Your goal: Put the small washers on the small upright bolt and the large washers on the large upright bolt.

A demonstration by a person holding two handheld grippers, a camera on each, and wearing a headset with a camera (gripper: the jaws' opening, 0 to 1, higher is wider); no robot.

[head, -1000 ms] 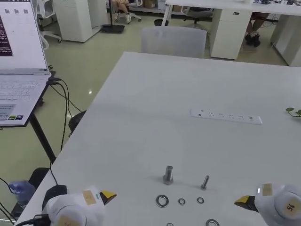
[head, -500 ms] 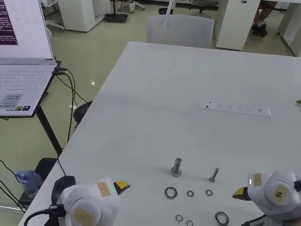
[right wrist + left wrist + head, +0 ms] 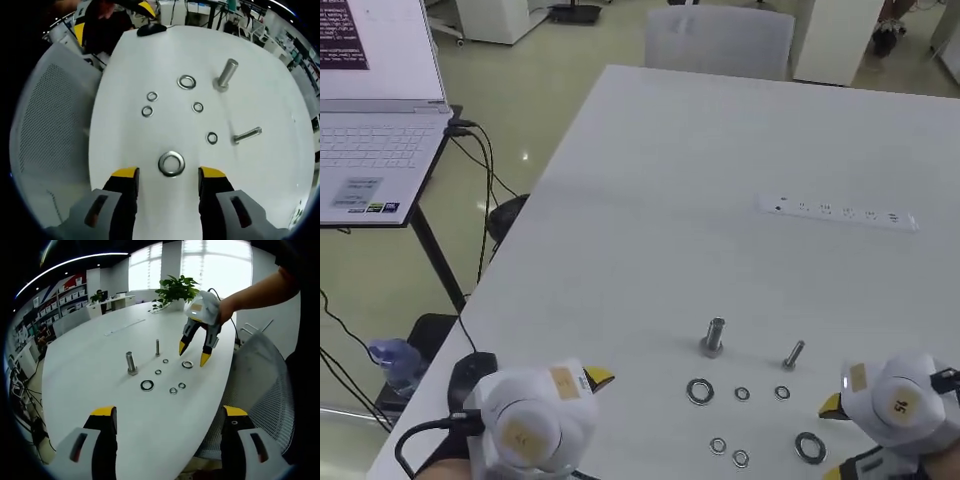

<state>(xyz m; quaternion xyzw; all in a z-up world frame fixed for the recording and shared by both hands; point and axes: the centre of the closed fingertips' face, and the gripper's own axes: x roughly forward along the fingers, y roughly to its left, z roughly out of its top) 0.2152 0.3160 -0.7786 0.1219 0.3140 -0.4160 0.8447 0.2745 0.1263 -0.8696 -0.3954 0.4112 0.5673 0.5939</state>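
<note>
Right gripper (image 3: 169, 174) jaws open astride large washer (image 3: 171, 163), lower centre: likely thin, stiff, slippery, so pinch across rim; left gripper (image 3: 168, 411) open, empty.

Reading two dark digits, seemingly 15, on the round sticker (image 3: 903, 406) atop the right gripper (image 3: 170, 172). Making out only a faint, unreadable mark on the matching sticker (image 3: 523, 437) atop the left gripper (image 3: 167, 412). Seeing pale lines of text on the dark window of the laptop screen (image 3: 342, 45) and tiny badges (image 3: 365, 192) on its palm rest, all too small for reading
</note>
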